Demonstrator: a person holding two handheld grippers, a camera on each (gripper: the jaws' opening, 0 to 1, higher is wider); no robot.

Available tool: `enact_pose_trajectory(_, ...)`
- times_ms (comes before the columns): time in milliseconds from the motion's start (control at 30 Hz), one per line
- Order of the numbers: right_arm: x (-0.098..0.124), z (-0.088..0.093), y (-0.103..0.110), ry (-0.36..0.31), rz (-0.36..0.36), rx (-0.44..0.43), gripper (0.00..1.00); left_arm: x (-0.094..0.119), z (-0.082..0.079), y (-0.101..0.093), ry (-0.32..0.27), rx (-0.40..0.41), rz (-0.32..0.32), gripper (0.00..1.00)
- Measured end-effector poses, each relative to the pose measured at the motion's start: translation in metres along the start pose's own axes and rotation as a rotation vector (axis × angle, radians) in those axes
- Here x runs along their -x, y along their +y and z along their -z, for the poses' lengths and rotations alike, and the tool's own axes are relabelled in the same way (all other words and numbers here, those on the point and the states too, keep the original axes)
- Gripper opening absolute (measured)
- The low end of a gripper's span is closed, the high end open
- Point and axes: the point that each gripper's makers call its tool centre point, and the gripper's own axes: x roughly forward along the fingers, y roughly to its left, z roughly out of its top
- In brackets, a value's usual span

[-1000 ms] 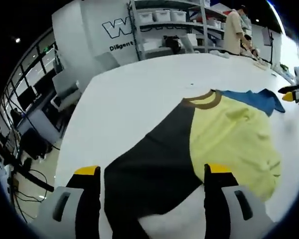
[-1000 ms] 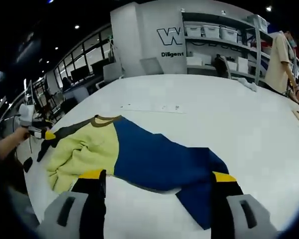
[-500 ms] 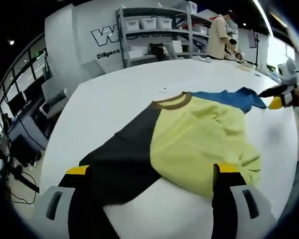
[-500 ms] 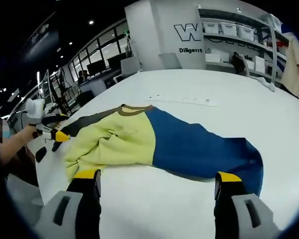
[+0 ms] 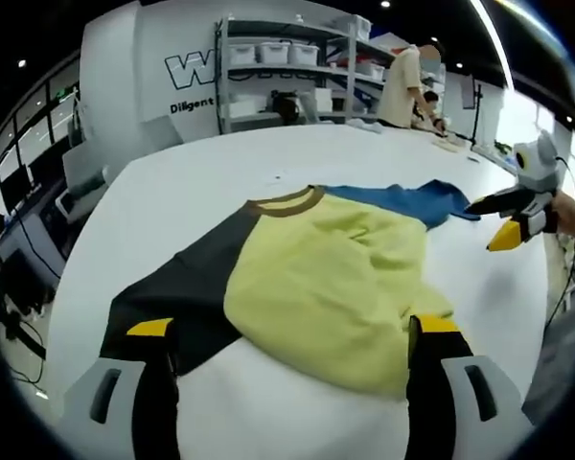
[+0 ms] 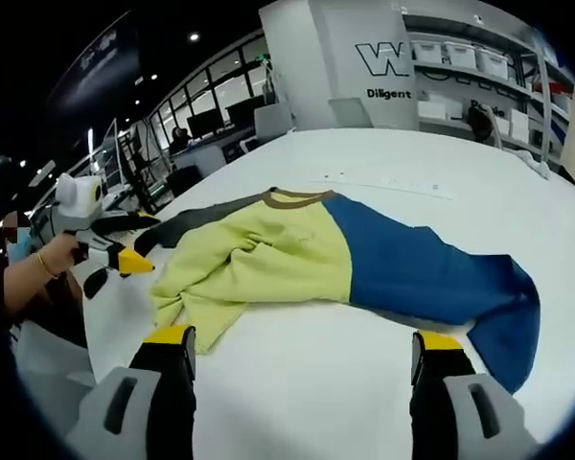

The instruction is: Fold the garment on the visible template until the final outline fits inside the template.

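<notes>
Left gripper point(image 5: 286, 331): grey housings, black jaws, yellow tips. Right gripper point(image 6: 302, 345): same build. Seen from the other view, each has a white box, black fingers, yellow tips. Gold bracelet point(image 6: 44, 265) on wrist.

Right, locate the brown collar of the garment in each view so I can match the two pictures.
Left gripper view: the brown collar sits just above centre, where the black and yellow panels meet.
Right gripper view: the brown collar lies above centre, at the garment's far edge, between the yellow and blue panels.
Shared landmark: the yellow panel, directly below the collar in both.
</notes>
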Motion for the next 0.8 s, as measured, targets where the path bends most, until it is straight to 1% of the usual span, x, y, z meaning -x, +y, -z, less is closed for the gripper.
enact_pose_trajectory(100, -0.003, 0.003, 0.011, 0.005, -0.013, 0.039, 0.90, 0.002, 0.004, -0.012, 0.000, -0.003, 0.017, 0.98)
enact_pose_trajectory(133, -0.004, 0.004, 0.013, 0.009, -0.011, 0.044, 0.89, 0.002, 0.006, -0.016, 0.008, -0.026, 0.024, 0.97)
enact_pose_trajectory(200, -0.005, 0.006, 0.017, 0.009, -0.017, 0.053, 0.87, 0.002, 0.009, -0.022, 0.017, -0.046, 0.032, 0.96)
enact_pose_trajectory(267, -0.007, 0.007, 0.025, 0.001, -0.028, 0.057, 0.84, 0.003, 0.011, -0.028, 0.021, -0.047, 0.042, 0.95)
enact_pose_trajectory(400, -0.011, 0.012, 0.041, 0.010, -0.042, 0.081, 0.79, 0.005, 0.018, -0.043, 0.042, -0.043, 0.068, 0.91)
enact_pose_trajectory(467, -0.012, 0.013, 0.048, 0.007, -0.050, 0.091, 0.76, 0.007, 0.020, -0.048, 0.045, -0.046, 0.066, 0.88)
enact_pose_trajectory(567, -0.014, 0.014, 0.060, 0.006, -0.061, 0.111, 0.73, 0.011, 0.020, -0.057, 0.038, -0.029, 0.076, 0.84)
enact_pose_trajectory(633, -0.016, 0.013, 0.067, -0.006, -0.067, 0.126, 0.71, 0.010, 0.021, -0.063, 0.042, -0.042, 0.088, 0.83)
enact_pose_trajectory(700, -0.018, 0.014, 0.074, -0.007, -0.077, 0.133, 0.69, 0.011, 0.020, -0.066, 0.037, -0.045, 0.086, 0.80)
enact_pose_trajectory(800, -0.021, 0.015, 0.083, -0.005, -0.089, 0.148, 0.67, 0.012, 0.020, -0.074, 0.037, -0.034, 0.094, 0.77)
